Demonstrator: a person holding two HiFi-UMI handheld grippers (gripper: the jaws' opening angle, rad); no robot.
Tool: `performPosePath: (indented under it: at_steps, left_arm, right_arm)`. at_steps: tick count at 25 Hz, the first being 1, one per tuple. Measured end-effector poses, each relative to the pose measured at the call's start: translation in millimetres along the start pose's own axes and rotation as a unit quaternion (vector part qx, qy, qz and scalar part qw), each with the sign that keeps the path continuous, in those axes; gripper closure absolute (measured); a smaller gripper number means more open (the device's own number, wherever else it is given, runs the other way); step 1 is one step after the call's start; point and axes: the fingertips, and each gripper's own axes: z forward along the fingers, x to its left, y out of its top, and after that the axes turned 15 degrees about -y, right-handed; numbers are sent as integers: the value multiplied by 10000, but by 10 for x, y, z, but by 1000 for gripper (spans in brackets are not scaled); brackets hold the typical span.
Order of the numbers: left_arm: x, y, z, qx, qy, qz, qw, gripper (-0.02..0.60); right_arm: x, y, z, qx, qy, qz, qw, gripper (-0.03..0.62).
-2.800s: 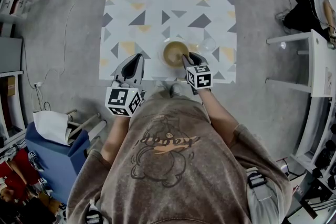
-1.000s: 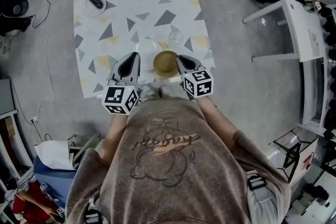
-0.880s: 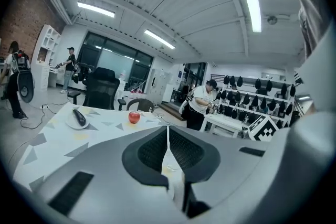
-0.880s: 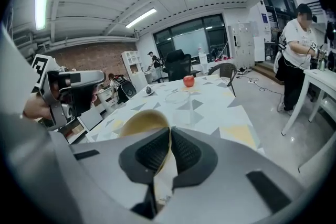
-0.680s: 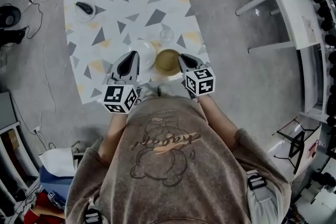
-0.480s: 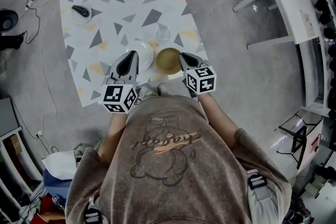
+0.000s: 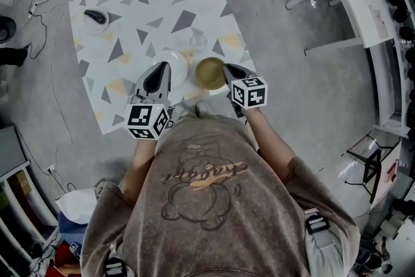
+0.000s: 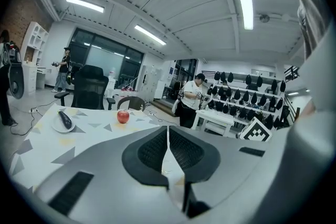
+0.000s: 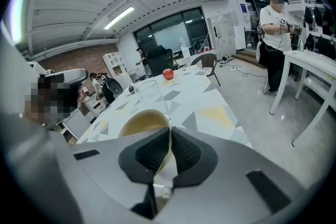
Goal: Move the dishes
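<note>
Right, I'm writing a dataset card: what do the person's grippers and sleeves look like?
Both the left gripper and right gripper are grey shells with black ribbed pads, each carrying a white cube with black square markers. No cables show. The person wears a brownish-grey short-sleeved shirt with a bear print.

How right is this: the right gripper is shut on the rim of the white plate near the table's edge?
Wrong thing: the right gripper is shut on the rim of the brown bowl near the table's edge, not the white plate. The right gripper view shows it.
</note>
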Motion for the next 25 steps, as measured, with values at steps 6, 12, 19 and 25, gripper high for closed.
performPosePath:
  at_steps: [6,12,19,25]
  left_arm:
    - [24,-22,-20,29,58,-42,10000,554]
    - [83,-17,-57,49,175,-51,9998,554]
    - [148,-13,-104,51,283,-66,9996,554]
    - [174,-10,-121,65,306,-73,9995,554]
  right_arm:
    - [-72,-108,195,264,-34,115,9996,574]
    - [-106,-156,329,410,-71,4,9991,574]
    - [-126,-151,436,432,-82,-49,9990,571]
    - [-130,-124,486,395,-188,-170,9989,566]
